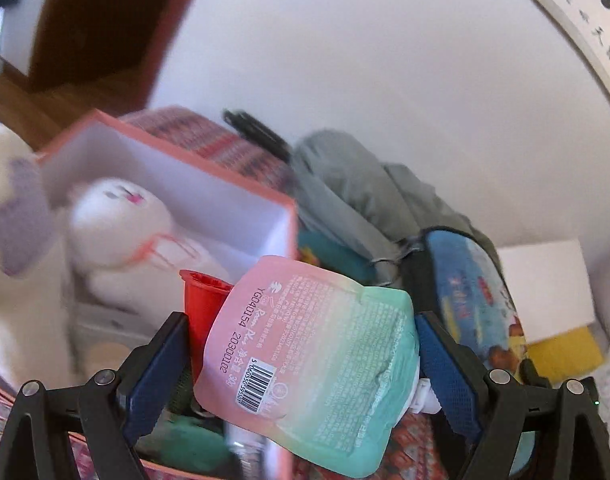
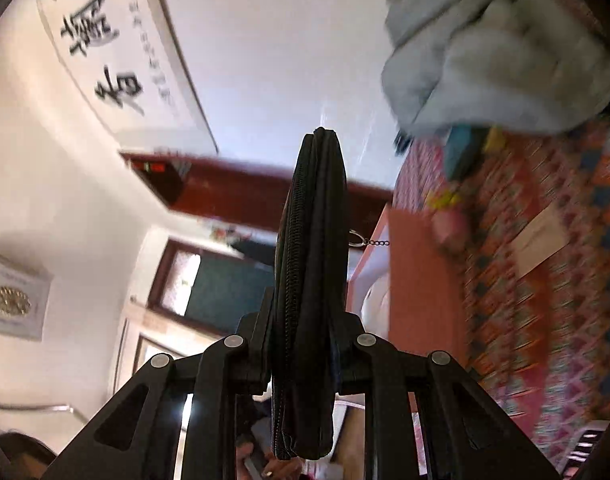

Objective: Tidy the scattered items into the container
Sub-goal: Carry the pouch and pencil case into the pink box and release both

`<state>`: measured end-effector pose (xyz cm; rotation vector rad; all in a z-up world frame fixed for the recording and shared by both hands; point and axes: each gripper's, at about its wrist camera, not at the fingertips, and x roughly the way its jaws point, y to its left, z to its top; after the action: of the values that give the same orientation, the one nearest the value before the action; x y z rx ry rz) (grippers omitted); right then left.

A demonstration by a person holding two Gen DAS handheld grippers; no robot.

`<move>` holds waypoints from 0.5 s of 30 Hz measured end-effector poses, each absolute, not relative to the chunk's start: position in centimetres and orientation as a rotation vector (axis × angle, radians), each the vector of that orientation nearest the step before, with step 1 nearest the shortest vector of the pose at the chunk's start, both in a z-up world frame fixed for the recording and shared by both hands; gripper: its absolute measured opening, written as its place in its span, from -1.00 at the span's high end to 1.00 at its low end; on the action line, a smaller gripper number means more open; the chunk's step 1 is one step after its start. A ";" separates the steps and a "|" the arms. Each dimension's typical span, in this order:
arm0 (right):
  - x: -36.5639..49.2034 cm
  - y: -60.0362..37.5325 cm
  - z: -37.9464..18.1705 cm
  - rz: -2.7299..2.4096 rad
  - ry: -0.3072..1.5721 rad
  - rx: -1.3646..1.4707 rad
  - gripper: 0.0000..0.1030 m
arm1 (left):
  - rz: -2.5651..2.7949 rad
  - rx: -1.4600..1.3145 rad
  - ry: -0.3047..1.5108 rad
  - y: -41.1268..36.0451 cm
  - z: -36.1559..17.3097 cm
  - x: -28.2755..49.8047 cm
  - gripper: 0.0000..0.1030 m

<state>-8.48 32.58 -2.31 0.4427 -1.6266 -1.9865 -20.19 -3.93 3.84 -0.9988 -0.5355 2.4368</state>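
The pink box [image 1: 177, 184] already holds a plush rabbit [image 1: 121, 224]; your left gripper [image 1: 301, 360] jaws clamp a pouch [image 1: 313, 360] just beside it, your right gripper [image 2: 305, 360] jaws clamp a black zip case [image 2: 313, 260], both not yet inside.

Red-and-orange geometric-patterned cloth surface [image 2: 545, 280] underneath everything. Directly on it: open pink cardboard box with white inner walls [image 1: 209, 152]; crumpled grey-green padded garment [image 1: 345, 192] just beside the box's far corner; blue printed pouch [image 1: 473, 292] against the garment; flat tan card [image 2: 541, 236], well apart from the garment.
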 end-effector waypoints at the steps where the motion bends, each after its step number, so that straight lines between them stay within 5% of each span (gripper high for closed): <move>1: -9.3 31.4 -2.2 -1.981 -1.607 0.464 0.57 | 2.456 -0.992 -0.537 -4.5 4.0 -20.3 -0.77; 15: -19.5 19.7 -3.1 -1.900 -1.498 0.552 0.57 | 2.610 -1.063 -0.528 -9.3 2.6 -23.3 -0.87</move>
<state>-19.52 19.67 -3.09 0.5523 -1.4984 -1.8998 -23.31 -9.27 2.58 -1.0627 -0.5281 2.6105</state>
